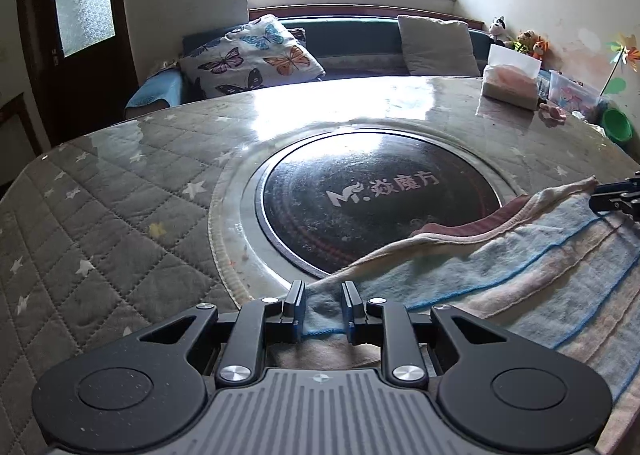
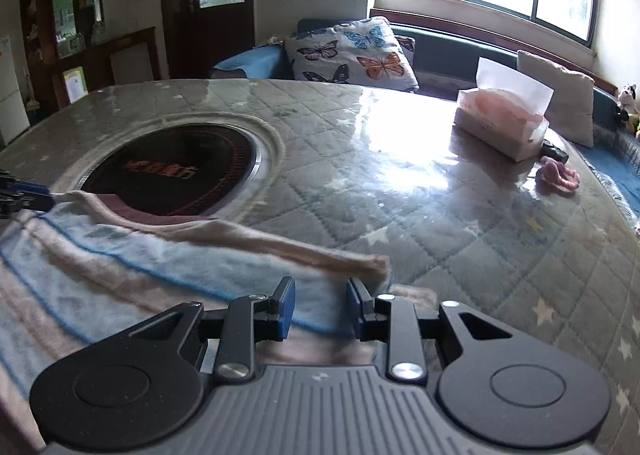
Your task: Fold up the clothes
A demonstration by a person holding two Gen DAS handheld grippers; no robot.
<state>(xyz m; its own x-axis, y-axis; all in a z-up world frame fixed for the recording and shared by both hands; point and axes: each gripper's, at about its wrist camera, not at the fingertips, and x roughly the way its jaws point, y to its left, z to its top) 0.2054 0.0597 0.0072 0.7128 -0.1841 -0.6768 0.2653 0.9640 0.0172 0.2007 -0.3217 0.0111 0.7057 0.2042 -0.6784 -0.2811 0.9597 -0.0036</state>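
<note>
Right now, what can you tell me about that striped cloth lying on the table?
The striped cloth looks like soft, fuzzy terry, with pale blue and pinkish-beige bands and thin bright blue lines. It lies mostly flat on the quilted table, its far edge doubled over in a thick fold that overlaps the dark round hob. The left tongs and the right tongs each straddle a near corner, jaws apart, not yet pinching.

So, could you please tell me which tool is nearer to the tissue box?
Right. The right tool sits at the striped towel's corner on the tissue box's side; the left tool is at the towel's opposite end, farther away.
</note>
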